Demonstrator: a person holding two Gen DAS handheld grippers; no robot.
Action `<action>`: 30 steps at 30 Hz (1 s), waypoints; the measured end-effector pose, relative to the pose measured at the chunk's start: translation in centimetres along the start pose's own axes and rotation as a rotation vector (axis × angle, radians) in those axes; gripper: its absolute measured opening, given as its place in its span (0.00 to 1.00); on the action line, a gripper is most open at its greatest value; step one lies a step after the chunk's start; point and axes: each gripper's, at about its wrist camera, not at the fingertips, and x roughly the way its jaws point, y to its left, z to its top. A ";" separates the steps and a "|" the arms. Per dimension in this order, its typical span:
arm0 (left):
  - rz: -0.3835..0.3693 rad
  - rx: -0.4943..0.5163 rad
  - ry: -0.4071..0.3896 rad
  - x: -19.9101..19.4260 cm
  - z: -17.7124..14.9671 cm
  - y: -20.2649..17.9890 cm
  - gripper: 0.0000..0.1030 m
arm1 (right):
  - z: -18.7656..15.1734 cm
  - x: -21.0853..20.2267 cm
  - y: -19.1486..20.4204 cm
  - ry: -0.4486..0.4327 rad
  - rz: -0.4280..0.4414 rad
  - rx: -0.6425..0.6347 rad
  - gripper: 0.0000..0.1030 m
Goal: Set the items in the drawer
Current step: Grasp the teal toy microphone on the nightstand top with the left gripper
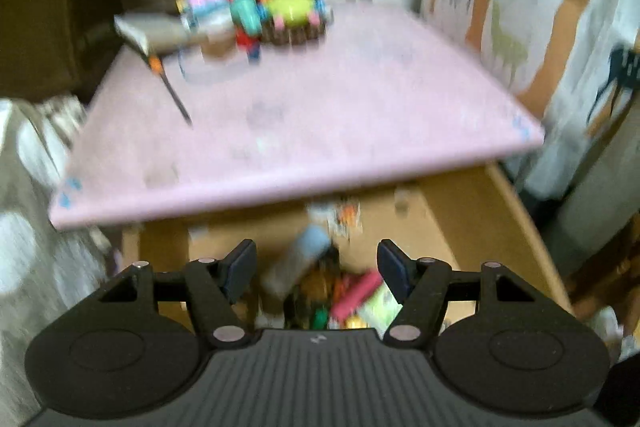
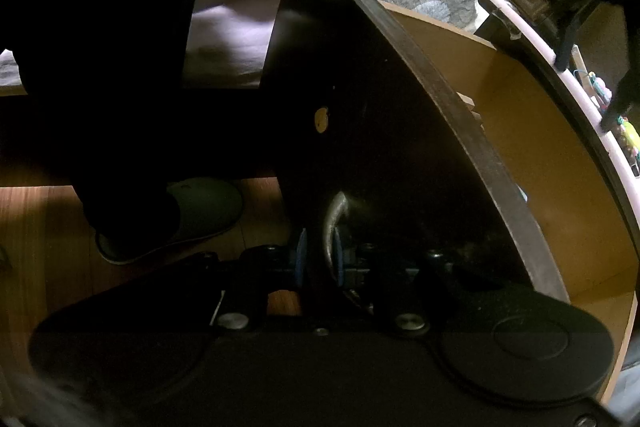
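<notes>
In the blurred left wrist view, my left gripper [image 1: 317,267] is open and empty above the pulled-out wooden drawer [image 1: 472,227], which holds several small colourful items [image 1: 352,295] and a light blue-capped object [image 1: 300,259]. On the pink tabletop [image 1: 320,107] behind lie a pen [image 1: 172,87], a book [image 1: 148,31] and a cluster of colourful items [image 1: 256,15]. In the right wrist view, my right gripper [image 2: 319,259] is shut on the drawer's metal handle [image 2: 332,223] on the dark drawer front [image 2: 380,147].
A patterned curtain [image 1: 540,7] hangs right of the table. A grey dotted blanket [image 1: 28,227] lies at the left. In the right wrist view, a person's dark leg [image 2: 100,67] and slippered foot [image 2: 200,215] stand on the wooden floor [image 2: 36,227].
</notes>
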 end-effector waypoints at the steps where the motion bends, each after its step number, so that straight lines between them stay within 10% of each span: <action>1: 0.009 -0.003 -0.030 -0.5 0.4 0.1 0.64 | 0.0 0.0 0.0 0.000 0.000 0.000 0.10; 21: 0.058 -0.002 -0.144 5.6 13.6 5.4 0.64 | -0.4 -0.1 0.3 -0.015 0.001 -0.015 0.15; 30: 0.061 -0.051 -0.151 12.4 18.4 6.2 0.46 | -0.6 -0.3 0.5 -0.024 0.010 -0.031 0.20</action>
